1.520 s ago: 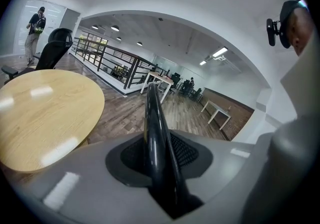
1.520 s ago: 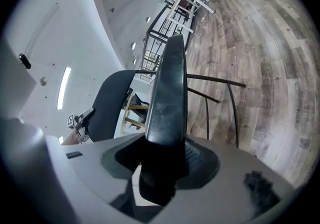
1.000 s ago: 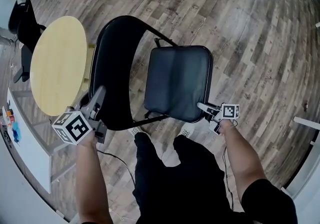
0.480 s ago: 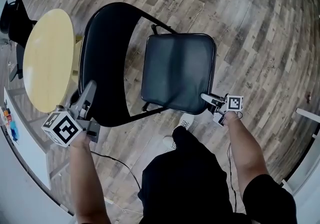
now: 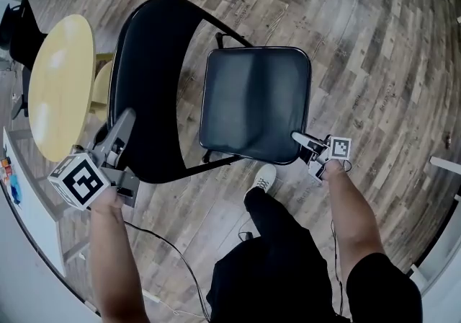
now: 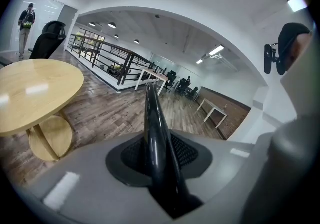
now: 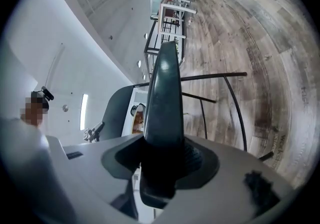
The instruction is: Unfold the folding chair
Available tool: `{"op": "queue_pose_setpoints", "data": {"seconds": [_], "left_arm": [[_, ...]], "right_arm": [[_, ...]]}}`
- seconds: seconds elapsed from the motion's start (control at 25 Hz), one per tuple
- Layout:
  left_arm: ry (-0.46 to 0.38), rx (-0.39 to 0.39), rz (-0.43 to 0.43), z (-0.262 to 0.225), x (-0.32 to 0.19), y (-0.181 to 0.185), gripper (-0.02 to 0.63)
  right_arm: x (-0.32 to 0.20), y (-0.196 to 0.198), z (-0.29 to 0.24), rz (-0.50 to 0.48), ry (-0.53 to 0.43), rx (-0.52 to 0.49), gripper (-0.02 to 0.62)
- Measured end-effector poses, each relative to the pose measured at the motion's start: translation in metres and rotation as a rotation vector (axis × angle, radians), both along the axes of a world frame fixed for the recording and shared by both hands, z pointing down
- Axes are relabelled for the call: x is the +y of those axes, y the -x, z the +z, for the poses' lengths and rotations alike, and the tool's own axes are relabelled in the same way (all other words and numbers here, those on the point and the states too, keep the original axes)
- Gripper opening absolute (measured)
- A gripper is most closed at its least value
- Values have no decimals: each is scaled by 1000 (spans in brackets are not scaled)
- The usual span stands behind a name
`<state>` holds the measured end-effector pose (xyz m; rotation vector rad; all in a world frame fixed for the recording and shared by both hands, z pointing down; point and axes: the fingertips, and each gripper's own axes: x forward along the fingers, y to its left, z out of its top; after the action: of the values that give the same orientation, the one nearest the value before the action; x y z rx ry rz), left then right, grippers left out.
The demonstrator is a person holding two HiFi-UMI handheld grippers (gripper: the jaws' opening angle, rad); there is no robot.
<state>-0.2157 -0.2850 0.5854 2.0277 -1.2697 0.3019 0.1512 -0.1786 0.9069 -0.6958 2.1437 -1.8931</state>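
Head view: black metal folding chair mid-frame, standing on the grey-brown plank floor. Its dark padded seat faces the camera at centre, and its curved black backrest loops through the upper left.

- Change over the last second: the seat has crept a little up the frame and now reads squarer and flatter. The backrest loop has swung further toward the upper left. I take that as the two halves spreading, with the chair close to fully open.
- Left gripper, lower left: pinching the backrest's lower edge. Its own view shows a thin glossy black rim clamped between the pads.
- Right gripper, right of centre: clamped on the seat's lower right corner, with the padded edge filling the gap between the jaws. Neither grip has let go since a second back.
- Person's white shoe sits just below the seat (only one shows now, two before).
- Round pale wooden table has slid toward the left edge, so the viewpoint has shifted too.
- Remaining, likely: seat pressed fully down, then release.
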Motion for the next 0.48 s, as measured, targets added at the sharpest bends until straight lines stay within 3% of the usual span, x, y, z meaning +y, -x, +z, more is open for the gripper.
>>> {"op": "queue_pose_setpoints", "data": {"seconds": [0.16, 0.48], "left_arm": [[-14, -27, -7, 13, 11, -41, 109], [-8, 7, 8, 26, 3, -68, 109]], "right_arm": [[7, -39, 30, 17, 0, -31, 193], [1, -77, 69, 84, 23, -41, 193]]}}
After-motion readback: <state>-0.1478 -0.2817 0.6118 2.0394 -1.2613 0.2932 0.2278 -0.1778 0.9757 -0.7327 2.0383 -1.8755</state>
